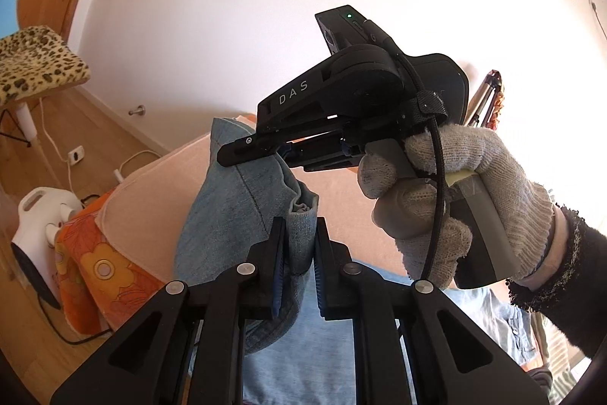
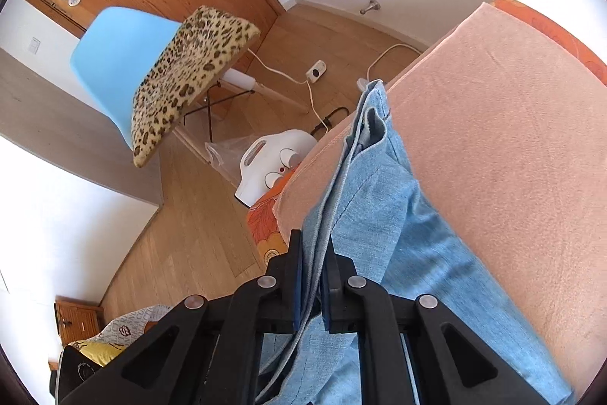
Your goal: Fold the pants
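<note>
The left gripper (image 1: 297,234), a black two-finger tool with blue ribbed pads, is clamped on a bunched hem fold of the light blue denim pants (image 1: 235,200), the cloth squeezed tight between its narrow jaws. The right gripper (image 2: 313,255), of the same black build, is pinched on the thin layered edge of the same pants (image 2: 379,215), with its jaws nearly together around the seam. In the left wrist view the right gripper (image 1: 242,156) sits just beyond the left one, its tip buried in the denim, gripped by a hand in a grey knitted glove (image 1: 455,200) with a dark sleeve behind it. The pants lie on the peach-coloured cloth-covered surface (image 2: 512,139), their gripped end lifted off it, near its edge.
</note>
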A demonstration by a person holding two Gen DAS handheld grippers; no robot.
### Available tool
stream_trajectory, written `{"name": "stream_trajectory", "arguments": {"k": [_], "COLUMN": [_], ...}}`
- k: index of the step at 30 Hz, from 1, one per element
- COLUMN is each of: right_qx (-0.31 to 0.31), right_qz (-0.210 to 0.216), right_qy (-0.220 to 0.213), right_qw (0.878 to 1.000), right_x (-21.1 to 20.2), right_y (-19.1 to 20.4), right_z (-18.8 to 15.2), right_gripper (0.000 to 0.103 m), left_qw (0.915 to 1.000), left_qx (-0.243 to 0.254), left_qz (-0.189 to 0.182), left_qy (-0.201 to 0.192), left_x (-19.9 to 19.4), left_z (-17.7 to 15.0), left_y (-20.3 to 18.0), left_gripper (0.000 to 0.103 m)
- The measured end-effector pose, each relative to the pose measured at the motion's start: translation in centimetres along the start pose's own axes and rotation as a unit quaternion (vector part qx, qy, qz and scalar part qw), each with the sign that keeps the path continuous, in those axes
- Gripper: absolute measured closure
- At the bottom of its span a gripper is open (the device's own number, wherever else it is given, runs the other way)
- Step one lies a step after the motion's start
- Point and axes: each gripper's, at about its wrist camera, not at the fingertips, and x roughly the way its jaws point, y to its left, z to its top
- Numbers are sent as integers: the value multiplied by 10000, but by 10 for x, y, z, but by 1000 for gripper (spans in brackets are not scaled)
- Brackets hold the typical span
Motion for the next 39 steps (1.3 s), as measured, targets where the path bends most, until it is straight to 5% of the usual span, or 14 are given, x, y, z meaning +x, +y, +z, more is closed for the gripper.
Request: {"name": "stream_trajectory", "arguments": {"k": [16, 29, 39], "right_qx": [904, 1834, 2401], "right_qz": [-230, -644, -1187], "right_qy": [-948, -1474, -1786], "right_qw": [9911, 9698, 9468], "right_x": [-148, -263, -336], "right_y": [-130, -249, -305], "right_z": [-114, -244, -343], "right_gripper": [99, 99, 99], "left_qw": [9877, 9535, 9151], "left_qx": [484, 991, 1431], "left_qz": [-1319, -2438, -3212], "left_qy": [690, 1465, 1976], "left_x": [49, 90, 103], "left_z": [-35, -87, -139], "left_y": [-145, -285, -385], "left_gripper": [91, 91, 91]}}
